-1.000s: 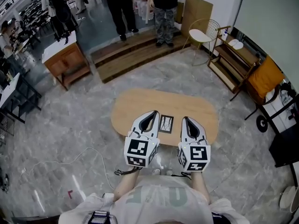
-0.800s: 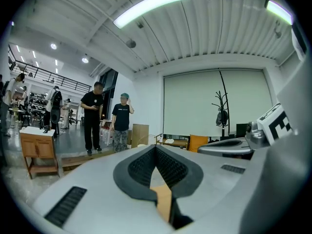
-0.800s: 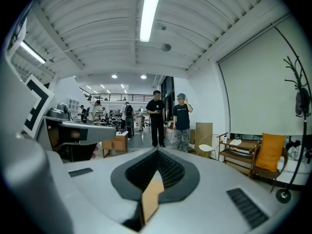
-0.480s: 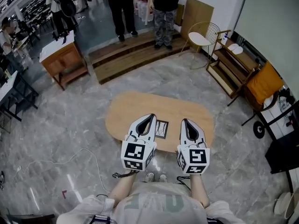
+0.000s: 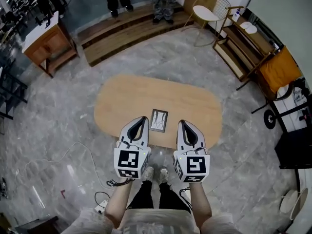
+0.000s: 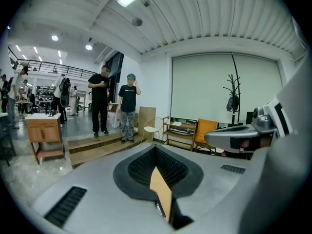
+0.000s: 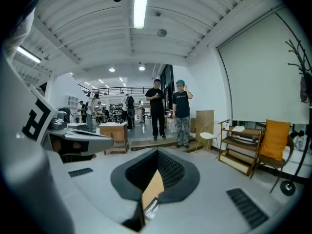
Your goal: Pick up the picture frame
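The picture frame (image 5: 158, 120), small with a dark rim and a pale picture, lies flat on the oval wooden table (image 5: 195, 106) near its front edge. My left gripper (image 5: 141, 120) hovers just left of the frame, jaws together and nothing held. Just right of the frame is my right gripper (image 5: 182, 123), also shut and empty. Both point away from me over the table's near edge. In the left gripper view the left gripper (image 6: 156, 147) shows only a narrow slit of table wood. A sliver of the frame (image 7: 150, 207) shows through the slit in the right gripper view.
Grey marble floor surrounds the table. A wire chair (image 5: 207, 13) and a wooden shelf (image 5: 243, 48) stand at the back right, a wooden cabinet (image 5: 46, 43) at the back left, a low wooden platform (image 5: 126, 30) with people standing behind. A cable (image 5: 73, 165) lies on the floor.
Both grippers have sunk and drawn back toward the table's near edge. The frame, earlier between the two shells, now lies just ahead of their tips. Both jaws stayed shut.
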Motion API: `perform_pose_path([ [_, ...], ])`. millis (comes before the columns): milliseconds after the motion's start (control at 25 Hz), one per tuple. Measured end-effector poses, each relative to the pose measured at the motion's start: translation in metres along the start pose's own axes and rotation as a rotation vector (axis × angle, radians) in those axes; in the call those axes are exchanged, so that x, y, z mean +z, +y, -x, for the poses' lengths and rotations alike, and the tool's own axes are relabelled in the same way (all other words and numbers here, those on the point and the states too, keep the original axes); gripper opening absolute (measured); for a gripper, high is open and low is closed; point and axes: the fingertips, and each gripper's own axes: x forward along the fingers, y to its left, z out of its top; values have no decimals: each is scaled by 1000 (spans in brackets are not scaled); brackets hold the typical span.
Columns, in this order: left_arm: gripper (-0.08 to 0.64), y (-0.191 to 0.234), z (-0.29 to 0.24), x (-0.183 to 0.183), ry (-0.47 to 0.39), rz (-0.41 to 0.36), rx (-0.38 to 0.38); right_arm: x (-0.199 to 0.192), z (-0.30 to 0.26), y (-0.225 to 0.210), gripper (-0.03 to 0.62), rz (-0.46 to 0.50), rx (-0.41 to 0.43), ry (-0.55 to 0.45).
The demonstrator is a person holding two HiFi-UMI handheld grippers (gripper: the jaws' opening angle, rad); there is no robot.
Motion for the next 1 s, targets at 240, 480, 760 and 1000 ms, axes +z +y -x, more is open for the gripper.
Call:
perform_pose_path([
  [240, 8, 3, -48, -76, 31, 41, 14, -86, -39, -18, 5, -11, 8, 69],
  [480, 8, -3, -59, -177, 129, 127, 20, -192, -50, -19, 5, -89, 2, 168],
  [760, 8, -26, -62, -254, 157, 173, -12, -268, -44, -26, 5, -124, -15, 214],
  [1000, 8, -37, -58, -284, 180, 175, -15, -297, -34, -23, 5, -134, -7, 238],
])
